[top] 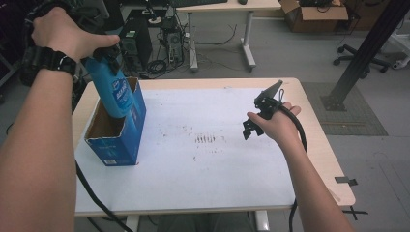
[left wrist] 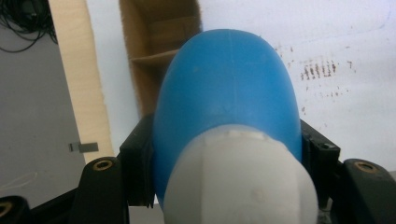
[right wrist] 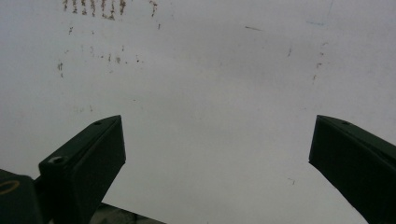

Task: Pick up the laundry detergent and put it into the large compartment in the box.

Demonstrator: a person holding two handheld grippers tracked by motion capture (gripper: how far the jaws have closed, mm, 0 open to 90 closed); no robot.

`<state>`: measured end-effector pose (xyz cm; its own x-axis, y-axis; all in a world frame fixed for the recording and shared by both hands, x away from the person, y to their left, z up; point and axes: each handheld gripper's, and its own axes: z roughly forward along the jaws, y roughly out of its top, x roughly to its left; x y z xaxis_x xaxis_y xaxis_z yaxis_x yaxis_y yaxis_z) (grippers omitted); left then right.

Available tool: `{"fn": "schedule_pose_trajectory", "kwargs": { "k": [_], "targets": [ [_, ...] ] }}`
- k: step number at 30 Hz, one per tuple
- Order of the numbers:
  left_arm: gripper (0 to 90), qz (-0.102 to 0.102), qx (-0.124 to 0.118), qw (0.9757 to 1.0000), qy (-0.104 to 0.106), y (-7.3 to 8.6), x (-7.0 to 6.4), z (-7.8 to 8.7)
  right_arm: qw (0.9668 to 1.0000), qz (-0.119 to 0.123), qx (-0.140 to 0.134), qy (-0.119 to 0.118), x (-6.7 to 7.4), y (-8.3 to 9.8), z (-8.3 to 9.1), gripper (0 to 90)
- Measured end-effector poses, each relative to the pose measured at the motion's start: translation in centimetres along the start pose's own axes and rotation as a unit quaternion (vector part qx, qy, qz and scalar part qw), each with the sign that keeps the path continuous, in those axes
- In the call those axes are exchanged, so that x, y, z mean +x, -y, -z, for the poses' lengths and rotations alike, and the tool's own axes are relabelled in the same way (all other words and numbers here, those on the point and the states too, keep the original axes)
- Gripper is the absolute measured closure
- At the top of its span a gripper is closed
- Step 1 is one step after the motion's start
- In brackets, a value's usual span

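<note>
Right, the surface (top: 203, 159) lies mostly bare under its white sheet, with brown smudges (top: 208, 139) near the middle; wide room between my two hands. The blue box (top: 118, 130) stands open-topped at the left edge, close to the rim. My left gripper (top: 104, 53) has its fingers (left wrist: 137, 163) clamped on a blue bottle (top: 113, 89), whose lower end dips into the box mouth. The bottle is smooth blue plastic, white cap (left wrist: 240, 179) toward the camera, label on its side. My right gripper (top: 258, 116) hovers right of centre, fingers (right wrist: 84, 163) spread, grasping nothing.
</note>
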<state>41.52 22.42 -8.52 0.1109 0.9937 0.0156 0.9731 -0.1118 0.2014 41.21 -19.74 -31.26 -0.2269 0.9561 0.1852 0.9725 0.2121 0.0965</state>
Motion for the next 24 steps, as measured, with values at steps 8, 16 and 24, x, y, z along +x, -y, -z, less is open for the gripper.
{"fn": "schedule_pose_trajectory", "kwargs": {
  "k": [8, 16, 24],
  "targets": [
    [37.4, 0.030, -0.004, 0.9995, -0.007, 0.6, 1.9, -0.5, 1.0000, -0.003, 0.000, -0.008, -0.1, 0.0, -0.2, 3.9],
    [37.4, 0.040, 0.006, 0.9991, -0.010, 1.0, 2.8, -2.8, 1.0000, -0.003, 0.005, -0.007, -0.3, 0.1, -0.7, 3.9],
    [37.4, 0.046, 0.023, 0.9987, 0.000, 1.5, 3.6, -6.8, 0.9999, -0.005, 0.011, -0.003, -0.4, 0.2, -1.2, 3.9]
  ]
}}
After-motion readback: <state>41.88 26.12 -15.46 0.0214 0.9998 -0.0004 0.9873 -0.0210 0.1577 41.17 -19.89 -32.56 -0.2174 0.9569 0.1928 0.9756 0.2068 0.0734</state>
